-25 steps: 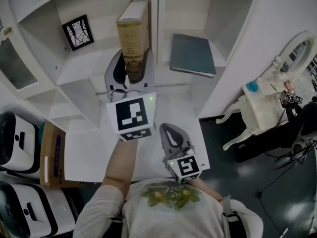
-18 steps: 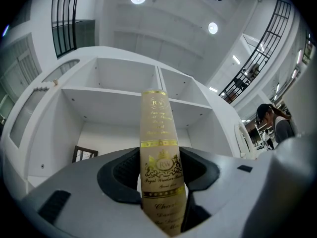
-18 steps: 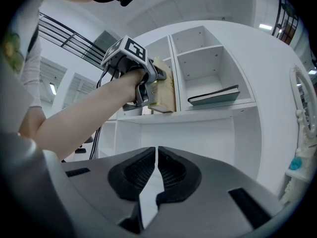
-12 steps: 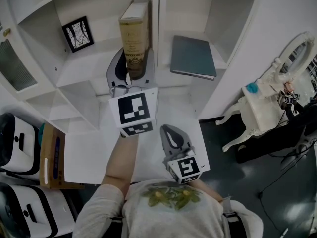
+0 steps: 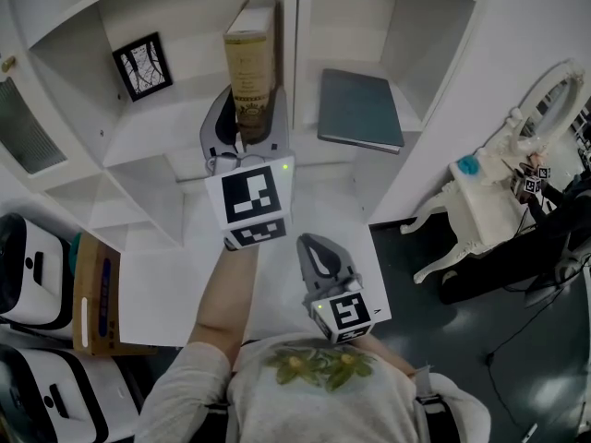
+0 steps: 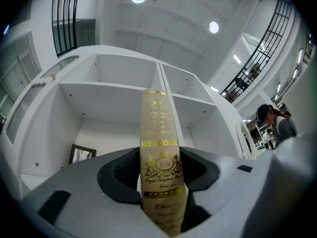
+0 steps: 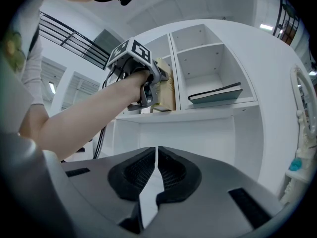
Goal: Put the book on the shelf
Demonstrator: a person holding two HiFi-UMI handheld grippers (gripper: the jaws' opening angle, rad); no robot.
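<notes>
**While Clamped Upright, Tan Book at the Shelf's Left Bay**

Though raised into the tall white shelf unit (image 5: 295,26), not yet released: the tall tan hardback book with gold lettering down its spine (image 5: 250,63). Stands upright in the left compartment, spine toward the person, just beside the central divider. Clenched at its lower end in the left gripper (image 5: 247,123), with one dark jaw pressed against each cover. Cannot tell whether touching the compartment floor, since hidden there behind the gripper's body.

Further back in the same compartment, near the left wall: a small black-framed picture (image 5: 143,61), leaning. In the right compartment: a thin grey-blue book (image 5: 360,104), lying flat, well apart from the tan one, with the divider between the two.

Lower down, close to the person's chest and over the white countertop (image 5: 166,284): the right gripper (image 5: 312,245), closed on nothing, with only a thin slit between its jaws. Aimed toward the shelf unit, well apart from the tan book.

Just left of the countertop: a brown cardboard box (image 5: 97,289), beside white rounded machines with black panels (image 5: 28,257). To the right of the shelf unit, on the dark floor: a white ornate side table with curved legs (image 5: 485,206), with a small teal object (image 5: 471,162) on top.
</notes>
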